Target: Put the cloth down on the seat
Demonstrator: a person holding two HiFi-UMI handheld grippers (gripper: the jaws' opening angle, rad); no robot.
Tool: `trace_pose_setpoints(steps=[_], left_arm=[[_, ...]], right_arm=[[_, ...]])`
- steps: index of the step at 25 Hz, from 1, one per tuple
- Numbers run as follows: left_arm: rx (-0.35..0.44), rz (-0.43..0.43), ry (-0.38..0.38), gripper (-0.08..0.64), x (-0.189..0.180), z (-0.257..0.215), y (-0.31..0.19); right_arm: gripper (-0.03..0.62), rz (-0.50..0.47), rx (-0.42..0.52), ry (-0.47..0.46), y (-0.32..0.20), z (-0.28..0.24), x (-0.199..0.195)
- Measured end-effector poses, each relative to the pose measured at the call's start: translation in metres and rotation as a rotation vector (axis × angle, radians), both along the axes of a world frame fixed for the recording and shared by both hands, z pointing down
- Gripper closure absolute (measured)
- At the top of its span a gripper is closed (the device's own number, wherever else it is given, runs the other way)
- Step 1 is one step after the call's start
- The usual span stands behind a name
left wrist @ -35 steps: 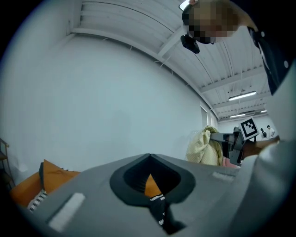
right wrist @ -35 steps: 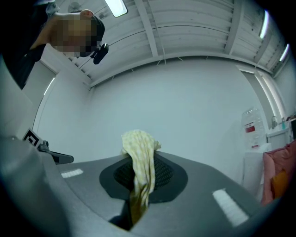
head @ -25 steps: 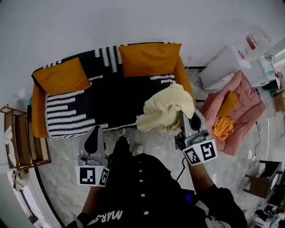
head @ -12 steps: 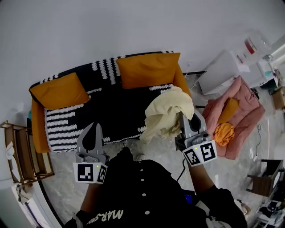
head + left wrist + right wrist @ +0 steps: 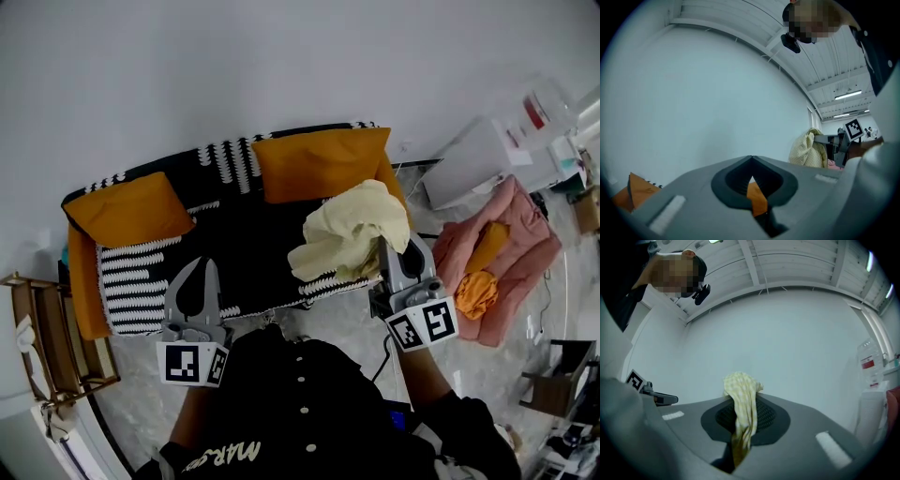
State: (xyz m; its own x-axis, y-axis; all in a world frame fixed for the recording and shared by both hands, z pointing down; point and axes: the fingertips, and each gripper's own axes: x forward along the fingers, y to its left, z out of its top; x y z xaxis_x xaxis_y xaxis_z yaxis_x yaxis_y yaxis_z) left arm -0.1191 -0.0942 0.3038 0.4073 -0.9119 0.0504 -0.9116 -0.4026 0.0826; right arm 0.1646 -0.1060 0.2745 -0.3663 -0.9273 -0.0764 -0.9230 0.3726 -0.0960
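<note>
Both grippers have come forward since the earlier frame. The sofa (image 5: 84, 281) front edge sits closer under them, and the cloth (image 5: 347, 230) hangs over the right front of the seat (image 5: 246, 236) instead of out past the edge

Nearest is the person's black shirt (image 5: 300, 403), with both marker cubes just ahead of it

The left gripper (image 5: 208, 266) has its jaws together at the tips with nothing between them. Its own view shows only a sliver of orange through the gap behind the tips. It sits over the sofa's front edge, left of centre

The right gripper (image 5: 387, 251) is clamped on the cloth. The pale yellow checked fabric is bunched above the jaws and trails down through them (image 5: 740, 401). The cloth is held up, not laid down

Further out, the seat is covered by a black throw (image 5: 141, 272) with white stripes. The left cushion (image 5: 127, 208) is orange, and the right cushion (image 5: 319, 164) sits just behind the cloth

A wooden shelf (image 5: 42, 328) is at far left, pink bedding (image 5: 511, 234) lies on the floor at right, and a white wall (image 5: 281, 66) is at the back
</note>
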Motion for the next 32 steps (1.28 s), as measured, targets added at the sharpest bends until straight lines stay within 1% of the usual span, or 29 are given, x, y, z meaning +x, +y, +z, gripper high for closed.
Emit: trace_pose_setpoints(steps=[8, 14, 18, 24, 28, 32], left_arm=[[-0.025, 0.004, -0.001, 0.56, -0.032, 0.008, -0.039], [-0.05, 0.005, -0.006, 0.56, -0.042, 0.014, -0.052], [-0.067, -0.026, -0.004, 0.56, -0.044, 0.018, -0.053], [-0.105, -0.09, -0.005, 0.56, -0.042, 0.025, -0.049], [-0.105, -0.122, 0.006, 0.56, -0.036, 0.021, -0.052], [-0.11, -0.148, -0.001, 0.56, -0.032, 0.019, -0.051]], right_arm=[[0.543, 0.015, -0.013, 0.013, -0.04, 0.001, -0.025], [0.543, -0.013, -0.033, 0.025, -0.056, 0.009, -0.044], [0.543, -0.05, -0.043, 0.028, -0.065, 0.012, -0.049], [0.543, -0.138, -0.057, 0.041, -0.079, 0.018, -0.058], [0.543, -0.196, -0.061, 0.051, -0.091, 0.022, -0.064], [0.543, -0.244, -0.073, 0.06, -0.098, 0.034, -0.07]])
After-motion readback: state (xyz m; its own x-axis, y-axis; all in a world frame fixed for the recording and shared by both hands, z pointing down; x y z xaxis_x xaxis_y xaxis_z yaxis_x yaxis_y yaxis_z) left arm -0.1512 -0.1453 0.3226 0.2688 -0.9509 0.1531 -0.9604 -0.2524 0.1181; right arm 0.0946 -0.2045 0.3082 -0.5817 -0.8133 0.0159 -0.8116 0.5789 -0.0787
